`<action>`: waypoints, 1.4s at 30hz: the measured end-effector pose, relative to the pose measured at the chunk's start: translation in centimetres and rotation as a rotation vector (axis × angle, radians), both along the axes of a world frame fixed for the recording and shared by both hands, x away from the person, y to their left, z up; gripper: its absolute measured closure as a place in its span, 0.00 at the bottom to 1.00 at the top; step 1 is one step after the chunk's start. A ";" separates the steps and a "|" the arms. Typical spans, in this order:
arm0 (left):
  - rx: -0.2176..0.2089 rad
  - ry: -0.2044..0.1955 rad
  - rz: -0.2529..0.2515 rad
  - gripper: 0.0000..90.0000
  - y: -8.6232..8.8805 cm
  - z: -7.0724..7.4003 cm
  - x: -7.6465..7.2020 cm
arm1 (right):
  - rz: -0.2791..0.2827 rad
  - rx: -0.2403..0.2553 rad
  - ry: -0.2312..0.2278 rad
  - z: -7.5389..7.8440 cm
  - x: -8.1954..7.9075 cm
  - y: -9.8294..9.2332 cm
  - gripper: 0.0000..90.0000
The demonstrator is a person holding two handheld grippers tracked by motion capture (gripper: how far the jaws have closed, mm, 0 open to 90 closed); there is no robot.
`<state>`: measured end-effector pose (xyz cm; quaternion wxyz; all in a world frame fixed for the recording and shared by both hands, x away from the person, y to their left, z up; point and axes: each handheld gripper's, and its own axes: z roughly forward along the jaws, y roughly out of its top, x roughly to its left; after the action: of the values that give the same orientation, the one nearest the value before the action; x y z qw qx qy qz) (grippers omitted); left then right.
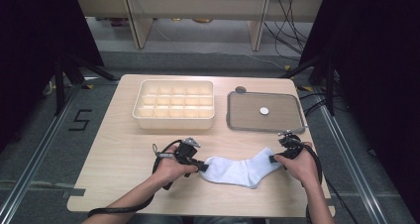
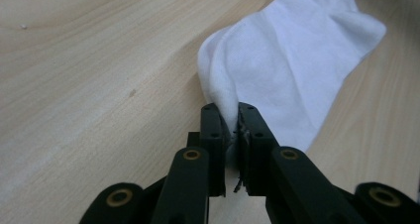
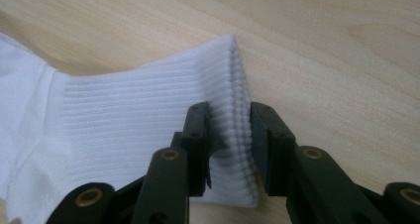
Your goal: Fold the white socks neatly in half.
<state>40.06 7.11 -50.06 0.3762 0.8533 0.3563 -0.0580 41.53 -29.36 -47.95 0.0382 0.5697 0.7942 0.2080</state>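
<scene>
A white sock (image 1: 242, 168) lies at the tabletop's (image 1: 124, 149) near edge, toe pinched by the left hand-held gripper (image 1: 202, 167) and ribbed cuff by the right hand-held gripper (image 1: 273, 159). The gripper views show each pinch; the high view adds a compartment box (image 1: 174, 104) at 11 o'clock and a grey tray (image 1: 264, 111) at 1 o'clock.

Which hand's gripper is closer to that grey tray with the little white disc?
Right. The right gripper holds the sock's cuff just in front of the tray; the left gripper pinches the toe, farther left.
</scene>
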 end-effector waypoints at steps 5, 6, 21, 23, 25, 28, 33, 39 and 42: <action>-0.036 0.023 0.026 0.89 0.9 1.3 0.3 | -0.028 0.000 0.026 0.2 -0.4 0.5 0.80; -0.056 0.021 0.027 0.88 1.0 1.4 0.4 | -0.032 0.000 0.024 0.1 -0.5 0.6 0.80; -0.087 0.056 0.039 0.89 1.5 3.6 1.2 | -0.098 0.041 0.061 0.2 -1.7 2.1 0.75; -0.109 0.058 0.034 0.89 1.3 3.9 1.2 | -0.084 0.023 0.041 0.1 -1.7 2.1 0.73; -0.119 0.057 0.032 0.89 1.3 4.0 1.2 | -0.077 0.030 0.039 0.1 -1.8 2.1 0.71; -0.123 0.063 0.028 0.90 1.1 4.5 1.3 | -0.069 0.037 0.032 0.0 -2.0 2.3 0.68; -0.118 0.043 0.039 0.91 1.0 4.6 1.4 | -0.052 0.066 0.002 0.2 -2.2 2.4 0.63; -0.094 0.048 0.036 0.91 1.3 5.1 1.5 | -0.017 0.050 -0.021 1.1 -2.3 1.9 0.83; -0.100 0.050 0.035 0.91 1.2 5.3 1.6 | -0.040 0.065 0.038 1.2 -2.4 2.3 0.89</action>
<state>41.61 8.28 -44.79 0.4105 0.8252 0.3773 -0.0902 39.15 -27.09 -46.79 0.0087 0.5904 0.7759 0.2222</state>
